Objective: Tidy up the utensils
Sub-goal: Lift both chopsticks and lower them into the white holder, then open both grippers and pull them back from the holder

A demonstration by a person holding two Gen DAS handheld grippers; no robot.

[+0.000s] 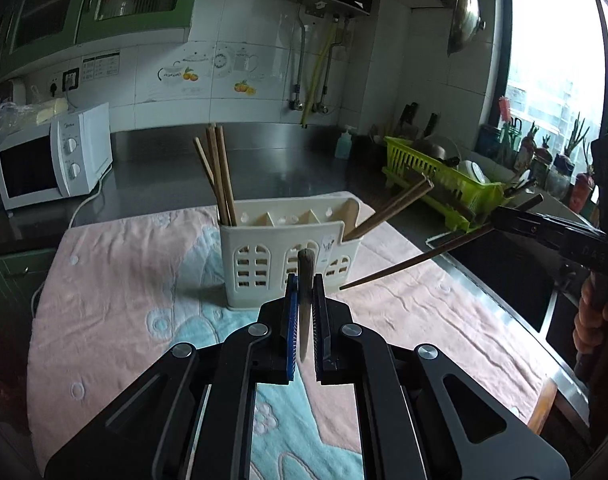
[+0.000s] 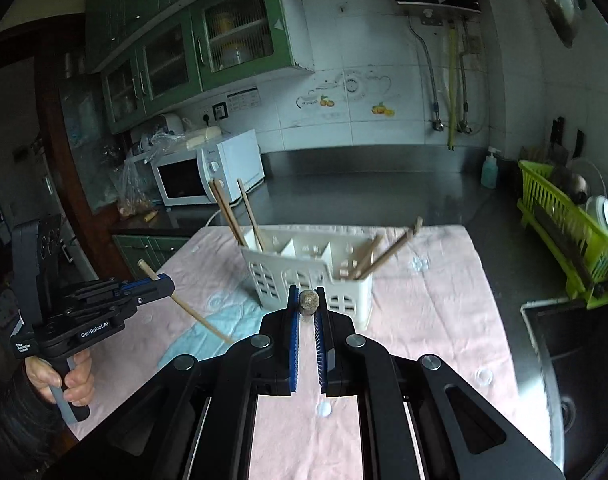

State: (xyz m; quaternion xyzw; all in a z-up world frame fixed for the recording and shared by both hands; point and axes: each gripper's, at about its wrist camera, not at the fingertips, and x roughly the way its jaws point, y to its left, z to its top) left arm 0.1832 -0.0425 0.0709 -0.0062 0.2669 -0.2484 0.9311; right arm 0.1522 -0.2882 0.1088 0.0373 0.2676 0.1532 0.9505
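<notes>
left gripper (image 1: 305, 280) tilted down — clamps chopstick (image 1: 305, 304)

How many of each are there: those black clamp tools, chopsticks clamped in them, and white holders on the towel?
Clamp tools: 2 (left gripper, right gripper)
Clamped chopsticks: 2 (light chopstick, dark chopstick)
White holder: 1
Total: 5
</notes>
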